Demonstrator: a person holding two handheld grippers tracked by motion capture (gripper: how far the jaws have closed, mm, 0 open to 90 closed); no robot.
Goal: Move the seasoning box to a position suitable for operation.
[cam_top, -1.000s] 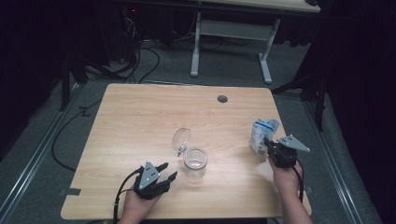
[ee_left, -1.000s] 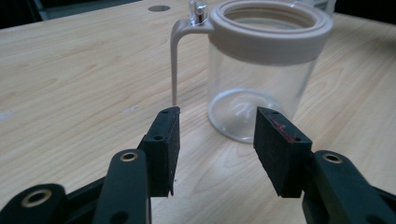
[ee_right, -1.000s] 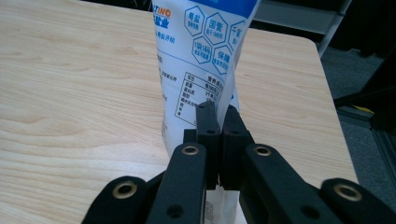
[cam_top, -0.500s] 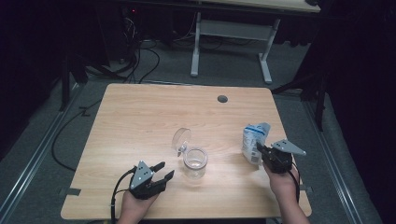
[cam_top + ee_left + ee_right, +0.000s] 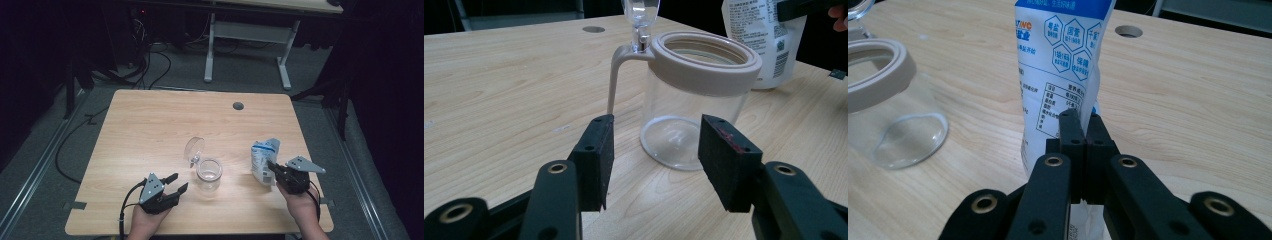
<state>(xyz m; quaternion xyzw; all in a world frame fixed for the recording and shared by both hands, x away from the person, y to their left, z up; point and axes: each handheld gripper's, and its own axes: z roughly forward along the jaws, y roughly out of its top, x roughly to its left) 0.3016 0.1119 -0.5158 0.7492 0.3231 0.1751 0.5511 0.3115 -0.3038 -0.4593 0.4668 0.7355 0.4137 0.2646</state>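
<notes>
The right claw (image 5: 274,170), at the lower right of the high view, is clamped on the edge of a white-and-blue pouch (image 5: 263,160), its jaws pinched flat on the packaging and holding the pouch upright, seemingly on its way to the jar. The left claw (image 5: 176,184), at the lower left, has just been opening; its jaws stand wide with nothing between them, aimed at the clear glass jar (image 5: 209,175) at lower centre of the desk (image 5: 150,125), probably to steady it. The jar's hinged lid (image 5: 194,149) is flipped up behind its beige collar, leaving the mouth free for filling. In the left gripper view the jar (image 5: 696,97) stands just beyond the pads (image 5: 596,155), untouched, with the pouch (image 5: 759,35) at the upper right.
</notes>
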